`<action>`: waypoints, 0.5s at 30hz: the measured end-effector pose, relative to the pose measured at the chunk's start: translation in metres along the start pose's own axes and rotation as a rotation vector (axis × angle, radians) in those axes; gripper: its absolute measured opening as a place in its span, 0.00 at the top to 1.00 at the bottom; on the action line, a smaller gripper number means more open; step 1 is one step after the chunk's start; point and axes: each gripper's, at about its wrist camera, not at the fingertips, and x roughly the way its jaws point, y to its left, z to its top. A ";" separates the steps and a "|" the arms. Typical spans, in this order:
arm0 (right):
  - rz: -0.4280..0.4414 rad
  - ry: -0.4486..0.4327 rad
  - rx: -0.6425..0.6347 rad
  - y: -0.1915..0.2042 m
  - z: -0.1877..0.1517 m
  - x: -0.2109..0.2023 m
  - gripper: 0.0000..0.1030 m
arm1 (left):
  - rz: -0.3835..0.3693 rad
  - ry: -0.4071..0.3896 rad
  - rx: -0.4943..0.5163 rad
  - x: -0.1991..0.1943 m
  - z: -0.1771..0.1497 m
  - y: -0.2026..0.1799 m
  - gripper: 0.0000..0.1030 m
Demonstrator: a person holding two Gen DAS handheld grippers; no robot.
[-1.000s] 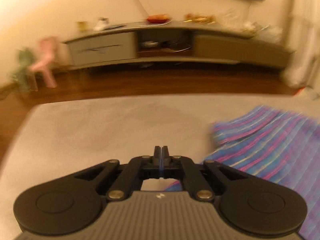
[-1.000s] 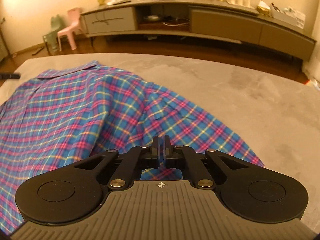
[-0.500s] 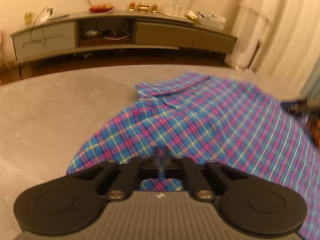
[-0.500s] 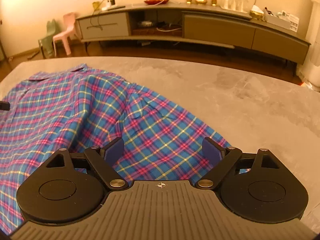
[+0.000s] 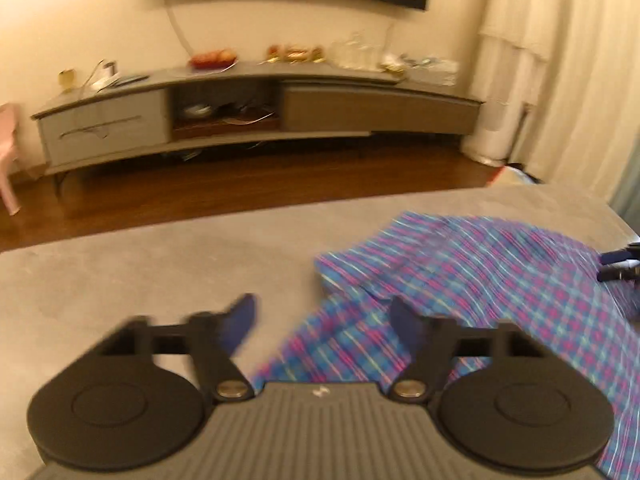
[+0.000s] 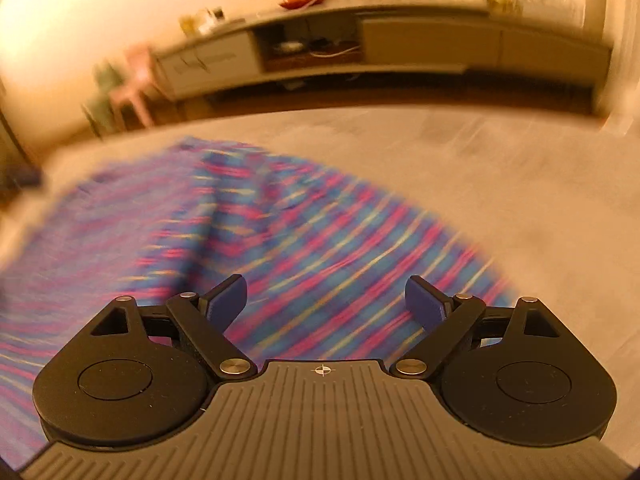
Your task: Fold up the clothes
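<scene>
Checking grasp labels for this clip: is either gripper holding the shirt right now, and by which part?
Nothing is held. The left gripper and right gripper both stand open over the plaid shirt, which lies loose on the grey table.

Both grippers, left gripper (image 5: 322, 322) and right gripper (image 6: 326, 298), look alike: black linkages, silver screws, ribbed grey bodies, dark-blue pads (image 6: 226, 296).

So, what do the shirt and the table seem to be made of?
Shirt: thin woven cloth, probably cotton; its plaid is blue, pink and yellow, and it drapes in soft folds. Table: matte grey with faint cloudy mottling, perhaps stone or a stone-look top; blur leaves this open.
</scene>
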 end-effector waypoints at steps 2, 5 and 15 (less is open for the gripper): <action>0.080 0.002 0.058 0.005 -0.010 -0.006 0.18 | 0.022 0.030 -0.036 0.010 -0.006 0.006 0.19; 0.151 0.005 0.028 0.031 -0.028 -0.019 0.18 | -0.011 0.044 -0.064 0.012 -0.015 0.010 0.19; 0.166 0.026 -0.111 0.084 -0.069 -0.041 0.18 | -0.032 0.140 -0.085 -0.009 -0.056 0.020 0.28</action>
